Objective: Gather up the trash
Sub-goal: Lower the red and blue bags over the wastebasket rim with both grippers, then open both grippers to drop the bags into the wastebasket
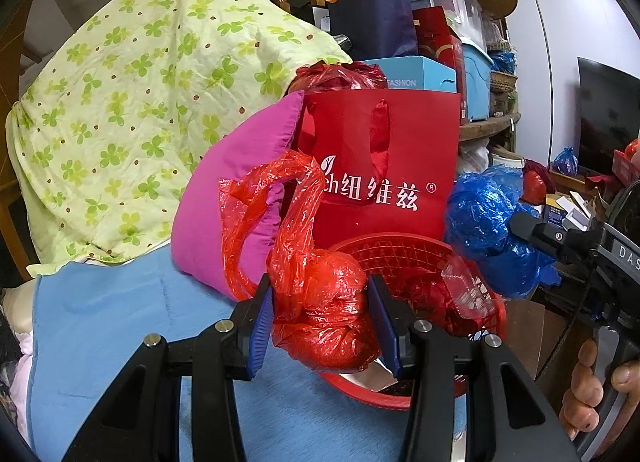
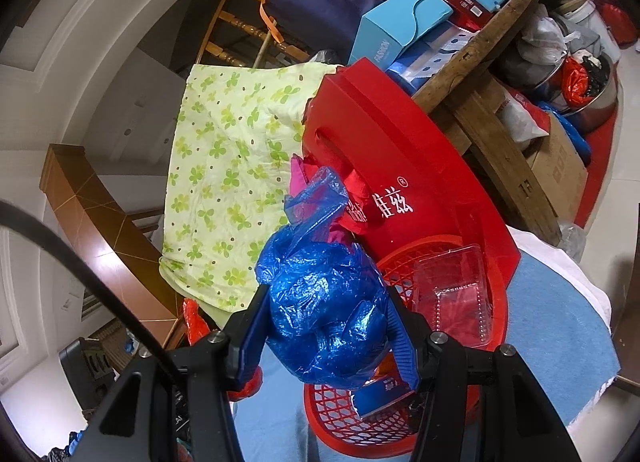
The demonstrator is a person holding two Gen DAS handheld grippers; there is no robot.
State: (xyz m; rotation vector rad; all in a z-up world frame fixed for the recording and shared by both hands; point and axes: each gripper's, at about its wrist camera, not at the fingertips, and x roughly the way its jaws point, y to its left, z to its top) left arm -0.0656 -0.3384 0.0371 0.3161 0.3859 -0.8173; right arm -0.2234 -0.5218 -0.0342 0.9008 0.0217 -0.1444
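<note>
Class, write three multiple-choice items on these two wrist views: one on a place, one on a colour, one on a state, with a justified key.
1. Where does the clear plastic clamshell box lie?
A. on the green clover quilt
B. in the red mesh basket
C. on the wooden shelf

2. What colour is the crumpled plastic bag in the right gripper?
A. blue
B. pink
C. green

3. How does the left gripper stand?
A. wide open and empty
B. out of view
C. shut on a red plastic bag

Key:
1 B, the box rests inside the basket's lattice.
2 A, blue film bulges between the pads.
3 C, both pads press the red bundle's sides.
</note>
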